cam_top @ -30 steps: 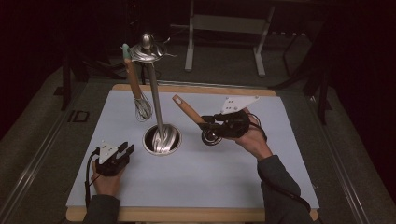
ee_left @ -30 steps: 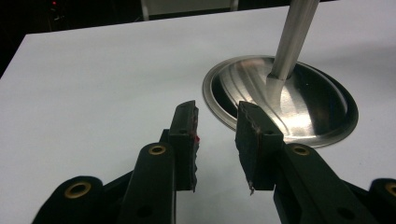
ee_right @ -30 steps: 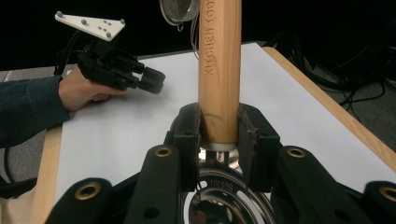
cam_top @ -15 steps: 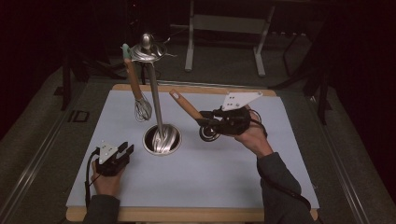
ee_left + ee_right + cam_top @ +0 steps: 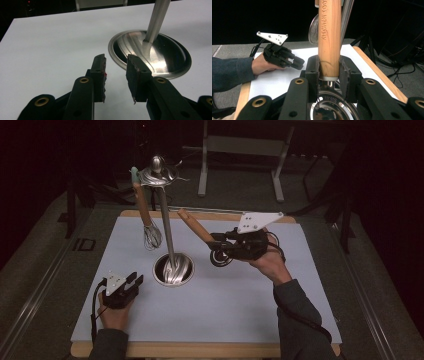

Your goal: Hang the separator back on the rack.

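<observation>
- Right tongs (image 5: 217, 243) pinch the wooden handle of a kitchen utensil (image 5: 196, 227); it looks like a pizza cutter, round wheel (image 5: 220, 258) below the jaws. We hold it off the counter (image 5: 300, 295), just right of the utensil stand (image 5: 165, 225).
- Right gripper view: both jaws press the handle (image 5: 329, 37) low, close to the metal collar, so the grip looks firm.
- Left tongs (image 5: 131, 284) spread with nothing between them, resting on the counter near the stand's round steel base (image 5: 152, 53).
- Step in hand, our read: hang the utensil on the stand's top rack (image 5: 157, 174), beside the whisk (image 5: 149, 227) already hanging there.
- To do it well: we'd keep the pinch steady, lift until the handle end reaches the rack, approach from the free side, and avoid bumping the whisk or pole.
- The left hand could steady the base if the stand wobbles.
- Hard to make out: rack hooks are tiny and dark in the high view, so we can't tell which are free.
- The handle's far end is cut off in the right gripper view; we can't see a hanging loop or hole.
- The wheel is partly hidden behind the jaws, blade detail unclear.
</observation>
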A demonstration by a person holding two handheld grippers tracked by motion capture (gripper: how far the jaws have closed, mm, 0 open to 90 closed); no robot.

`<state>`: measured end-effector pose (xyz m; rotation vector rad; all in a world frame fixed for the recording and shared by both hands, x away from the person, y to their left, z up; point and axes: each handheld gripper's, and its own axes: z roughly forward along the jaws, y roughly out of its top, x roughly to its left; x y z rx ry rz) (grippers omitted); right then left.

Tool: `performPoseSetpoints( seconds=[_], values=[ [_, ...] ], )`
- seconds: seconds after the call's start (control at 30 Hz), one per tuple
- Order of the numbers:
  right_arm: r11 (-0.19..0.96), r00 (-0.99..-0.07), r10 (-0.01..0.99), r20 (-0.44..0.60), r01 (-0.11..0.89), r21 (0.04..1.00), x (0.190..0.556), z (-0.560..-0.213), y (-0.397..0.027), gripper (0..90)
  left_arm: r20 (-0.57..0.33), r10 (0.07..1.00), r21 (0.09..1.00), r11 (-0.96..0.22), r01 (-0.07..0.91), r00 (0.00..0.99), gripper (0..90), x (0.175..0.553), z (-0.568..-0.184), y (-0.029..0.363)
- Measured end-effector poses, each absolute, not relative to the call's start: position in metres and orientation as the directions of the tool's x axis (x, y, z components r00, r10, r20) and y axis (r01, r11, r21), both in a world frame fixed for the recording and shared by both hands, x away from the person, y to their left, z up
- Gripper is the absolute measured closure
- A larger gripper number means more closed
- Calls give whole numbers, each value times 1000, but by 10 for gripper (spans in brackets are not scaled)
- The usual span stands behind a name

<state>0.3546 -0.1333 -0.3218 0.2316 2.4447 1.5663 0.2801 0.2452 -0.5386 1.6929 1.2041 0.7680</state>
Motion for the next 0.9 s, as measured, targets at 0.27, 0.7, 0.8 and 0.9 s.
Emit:
performPoseSetpoints(
  seconds=[0.27, 0.7, 0.8, 0.9],
  values=[
    [403, -961, 252, -110, 1, 915, 353, -315, -133, 710, -11, 942, 913, -127, 388, 335, 692, 280, -539, 245],
    [380, -964, 234, -125, -28, 925, 352, -303, -125, 709, -12, 942, 913, -127, 388, 336, 692, 280, -539, 245],
    [376, -964, 236, -124, -27, 926, 353, -301, -125, 710, -11, 942, 913, -127, 387, 336, 692, 280, -539, 245],
    [365, -962, 239, -130, -35, 930, 354, -298, -124, 709, -11, 942, 913, -127, 387, 336, 692, 280, -539, 245]
  ],
)
